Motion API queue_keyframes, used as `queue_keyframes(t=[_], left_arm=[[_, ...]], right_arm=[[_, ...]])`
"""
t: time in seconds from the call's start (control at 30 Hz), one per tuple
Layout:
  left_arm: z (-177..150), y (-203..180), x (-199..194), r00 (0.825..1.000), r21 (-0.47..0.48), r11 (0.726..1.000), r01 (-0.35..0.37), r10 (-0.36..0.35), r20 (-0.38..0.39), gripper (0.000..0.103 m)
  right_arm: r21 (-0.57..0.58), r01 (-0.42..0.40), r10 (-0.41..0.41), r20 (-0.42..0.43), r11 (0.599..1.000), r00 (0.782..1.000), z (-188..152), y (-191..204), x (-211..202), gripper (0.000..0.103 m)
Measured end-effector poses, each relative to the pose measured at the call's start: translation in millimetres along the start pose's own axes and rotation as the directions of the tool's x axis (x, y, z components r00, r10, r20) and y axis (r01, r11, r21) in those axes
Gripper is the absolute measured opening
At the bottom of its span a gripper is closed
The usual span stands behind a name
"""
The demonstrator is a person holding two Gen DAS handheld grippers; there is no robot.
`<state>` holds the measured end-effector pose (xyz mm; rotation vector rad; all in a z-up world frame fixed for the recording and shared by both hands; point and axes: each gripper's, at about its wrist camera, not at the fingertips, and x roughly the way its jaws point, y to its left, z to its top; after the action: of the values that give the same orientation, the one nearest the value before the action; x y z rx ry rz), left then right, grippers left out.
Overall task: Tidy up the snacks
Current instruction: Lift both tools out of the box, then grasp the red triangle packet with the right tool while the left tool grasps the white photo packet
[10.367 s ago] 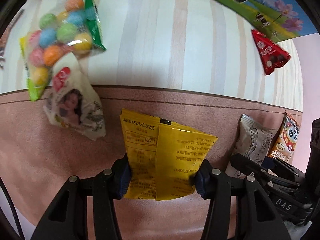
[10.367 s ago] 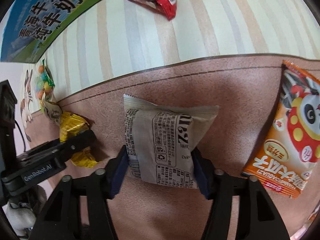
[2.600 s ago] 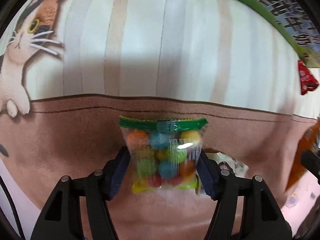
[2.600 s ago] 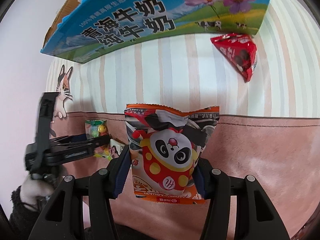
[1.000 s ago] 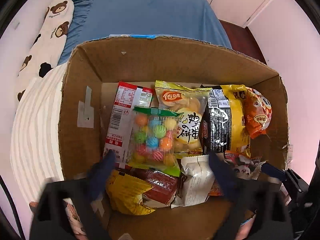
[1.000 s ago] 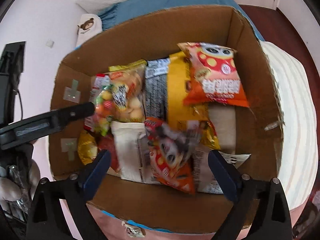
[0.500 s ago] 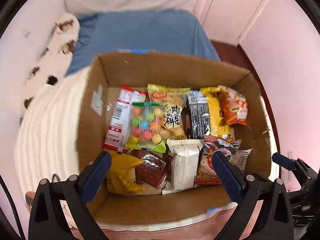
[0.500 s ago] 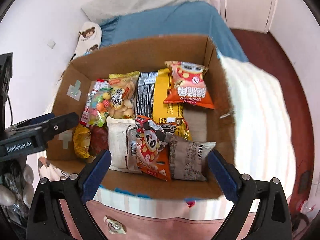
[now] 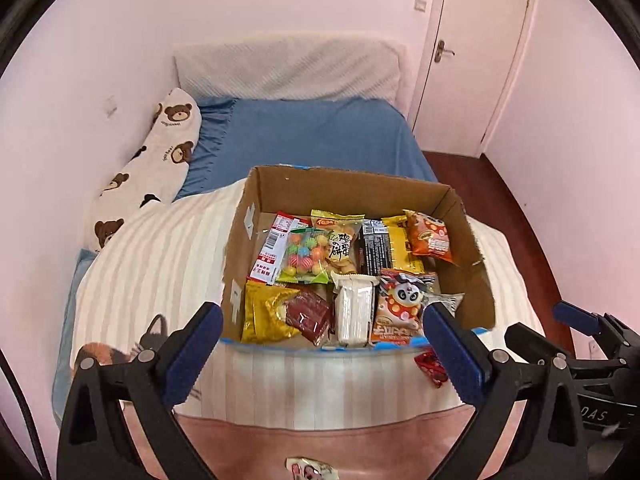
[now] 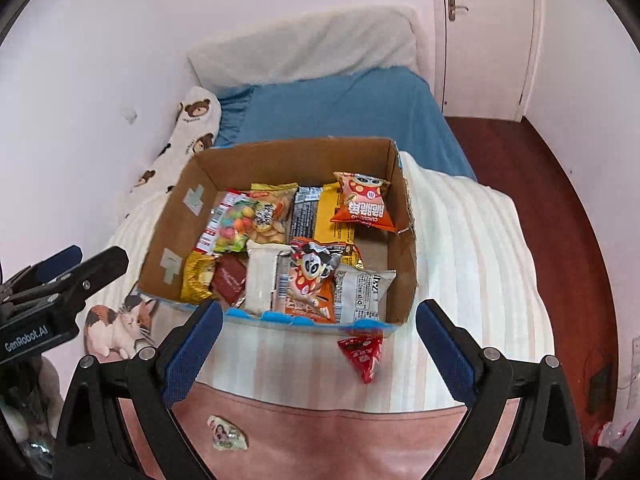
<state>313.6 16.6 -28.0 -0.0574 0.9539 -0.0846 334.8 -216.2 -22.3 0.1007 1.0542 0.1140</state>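
Cardboard box (image 10: 404, 240) was nearly packed — red packet (image 10: 362, 354) and small packet (image 10: 226, 434) remained on the bed, both grippers' jaws apart and empty.

box top: cardboard box (image 10: 276, 156) open upward, no flaps over it, free from above
box walls: four upright sides ring the snacks, block entry from the side
box floor: packets cover most of it; bare cardboard patch (image 10: 378, 254) near the right wall
near box front: red triangular packet (image 10: 362, 354) lies just beside the front wall on the striped blanket (image 10: 472, 264)
front strip: small white packet (image 10: 226, 434) on the pink-brown band, well apart from the box
left side: left gripper (image 10: 60, 276) beside the box
blanket right of box: bare
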Motion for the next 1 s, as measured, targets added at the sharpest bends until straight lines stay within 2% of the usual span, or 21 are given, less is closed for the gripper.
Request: queue_keyframes(t=[0.13,0.23,0.33,0.47,0.57,0.63,0.73,0.8,0.9,0.97,1.0], left_arm=[[-15,0,-19,0.999,-0.010,1.000,-0.022,0.022,0.031,0.103],[-28,4,-23,0.999,-0.052,0.998,-0.034,0.036,0.029,0.103],[-43,11,-14,0.999,-0.100,0.994,-0.052,0.051,-0.008,0.103],[-70,21,12,0.989,-0.145,0.982,-0.120,0.106,-0.105,0.102],[-101,28,38,0.969,-0.178,0.967,-0.185,0.149,-0.197,0.102],[-123,32,52,0.951,-0.201,0.954,-0.221,0.165,-0.263,0.102],[-154,37,75,0.918,-0.235,0.936,-0.260,0.164,-0.361,0.102],[-172,40,88,0.893,-0.253,0.925,-0.285,0.160,-0.421,0.102],[-193,44,100,0.868,-0.282,0.911,-0.300,0.139,-0.477,0.102],[-204,46,106,0.855,-0.295,0.905,-0.306,0.125,-0.504,0.102],[-210,46,108,0.849,-0.301,0.903,-0.307,0.118,-0.514,0.102]], right_arm=[[-0.017,-0.003,0.003,0.041,1.000,0.999,-12,6,-23,0.099],[-0.008,-0.029,0.029,0.031,1.000,0.999,-19,6,-25,0.099],[0.024,-0.055,0.055,-0.006,0.998,0.998,-29,-5,-15,0.099],[0.102,-0.070,0.080,-0.099,0.992,0.992,-46,-33,20,0.099],[0.150,-0.066,0.092,-0.173,0.986,0.981,-62,-55,57,0.099],[0.180,-0.066,0.106,-0.224,0.981,0.969,-72,-68,85,0.099],[0.212,-0.081,0.136,-0.257,0.974,0.957,-83,-83,121,0.097],[0.226,-0.095,0.156,-0.266,0.969,0.951,-86,-88,142,0.092],[0.232,-0.103,0.168,-0.280,0.967,0.945,-88,-92,172,0.080],[0.242,-0.111,0.183,-0.300,0.964,0.936,-90,-93,189,0.069],[0.246,-0.109,0.185,-0.308,0.963,0.933,-91,-93,198,0.067]])
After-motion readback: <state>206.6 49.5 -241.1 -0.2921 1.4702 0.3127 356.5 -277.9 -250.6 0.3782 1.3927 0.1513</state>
